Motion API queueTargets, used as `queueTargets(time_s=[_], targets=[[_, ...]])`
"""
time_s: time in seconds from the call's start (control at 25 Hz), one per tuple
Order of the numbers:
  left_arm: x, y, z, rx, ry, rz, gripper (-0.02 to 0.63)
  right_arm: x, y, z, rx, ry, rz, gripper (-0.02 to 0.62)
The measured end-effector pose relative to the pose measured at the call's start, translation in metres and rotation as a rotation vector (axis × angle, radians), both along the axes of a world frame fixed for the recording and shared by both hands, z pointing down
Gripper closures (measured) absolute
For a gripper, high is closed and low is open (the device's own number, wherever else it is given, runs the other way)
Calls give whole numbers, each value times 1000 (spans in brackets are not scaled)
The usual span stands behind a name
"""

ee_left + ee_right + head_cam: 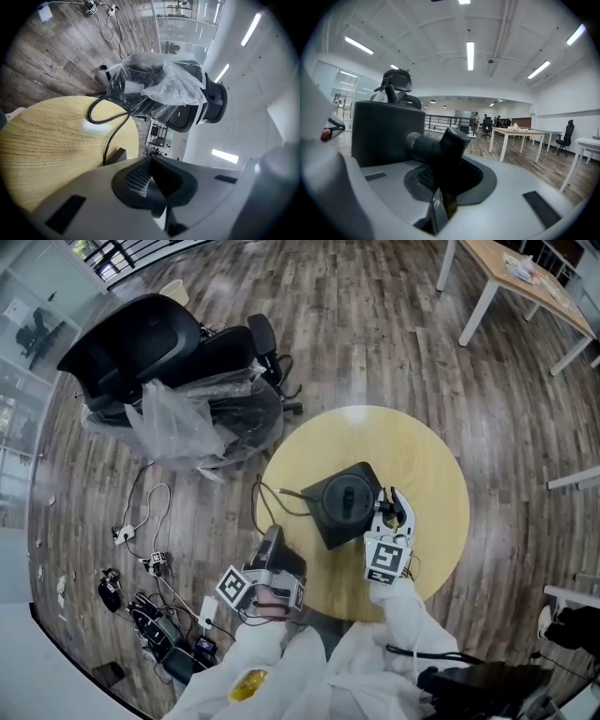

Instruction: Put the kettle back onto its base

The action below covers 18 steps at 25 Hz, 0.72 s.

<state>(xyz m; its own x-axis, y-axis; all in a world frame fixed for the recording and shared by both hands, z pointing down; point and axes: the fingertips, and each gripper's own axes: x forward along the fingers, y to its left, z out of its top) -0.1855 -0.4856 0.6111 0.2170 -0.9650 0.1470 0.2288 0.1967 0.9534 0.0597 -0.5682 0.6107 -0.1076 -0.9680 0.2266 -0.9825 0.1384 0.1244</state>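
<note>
Over the round table [422, 456], the right gripper [386, 509] pinches the kettle [347, 498] by its handle above the square base [330, 531]; lower it level and centred. The left gripper [273, 542] is pressed together, empty.

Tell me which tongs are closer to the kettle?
Right. The right tongs grip the kettle by its handle; the left tongs hang shut by the table edge, apart from it.
</note>
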Motion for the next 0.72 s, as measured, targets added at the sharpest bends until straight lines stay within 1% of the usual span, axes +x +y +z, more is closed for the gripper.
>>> queueTargets(time_s=[0.12, 0.24, 0.32, 0.6, 0.72], targets=[[-9, 4, 2, 0, -7, -11, 609, -3, -3, 0, 1, 13, -12, 537], [-13, 10, 4, -1, -7, -26, 609, -6, 1, 6, -37, 2, -48, 537], [-11, 12, 2, 3, -3, -26, 609, -5, 7, 10, -63, -10, -56, 537], [4, 16, -6, 25, -9, 8, 609, 0, 40, 16, -103, -53, -19, 495], [9, 22, -8, 27, -12, 20, 609, 1, 63, 19, -150, -66, -12, 488]])
